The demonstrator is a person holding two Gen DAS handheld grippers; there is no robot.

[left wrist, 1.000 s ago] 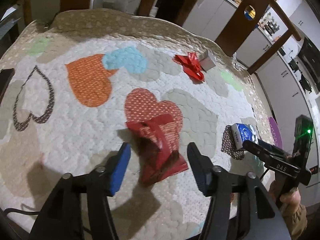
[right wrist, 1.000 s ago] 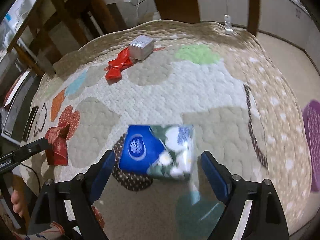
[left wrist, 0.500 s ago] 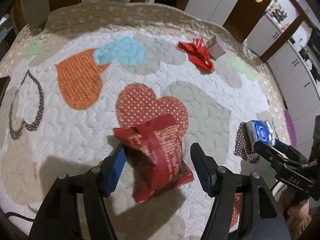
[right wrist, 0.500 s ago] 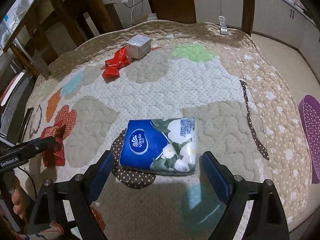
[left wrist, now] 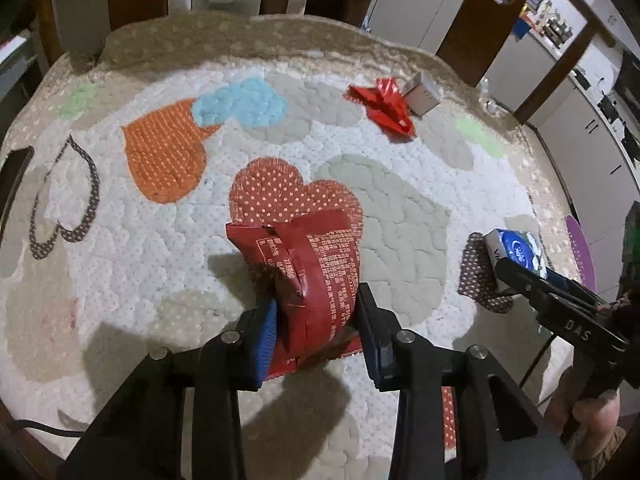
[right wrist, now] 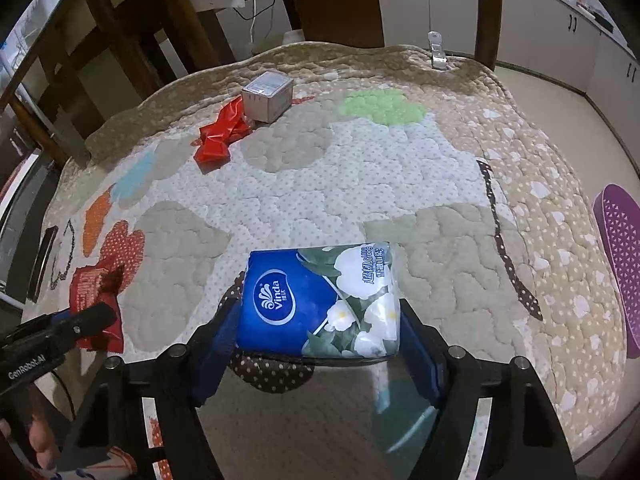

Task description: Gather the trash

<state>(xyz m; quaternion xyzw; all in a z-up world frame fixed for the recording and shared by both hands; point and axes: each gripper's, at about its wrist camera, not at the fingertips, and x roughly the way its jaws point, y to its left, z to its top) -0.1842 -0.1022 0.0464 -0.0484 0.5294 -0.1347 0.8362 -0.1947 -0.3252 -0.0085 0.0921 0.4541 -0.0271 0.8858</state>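
Red crumpled foil snack wrapper (left wrist: 312,280), near the quilt's (left wrist: 400,220) front edge, now pinched as left gripper (left wrist: 316,320) jaws close, wider a second ago. Right gripper (right wrist: 316,344) closing around blue floral tissue pack (right wrist: 320,300), pads touching. Both ready to lift.

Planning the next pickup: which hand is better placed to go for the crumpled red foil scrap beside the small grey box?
Neither is free: left tongs are closing on the red snack wrapper, right tongs on the blue tissue pack. Probably the right, since the red foil scrap and small grey box look nearer its side.
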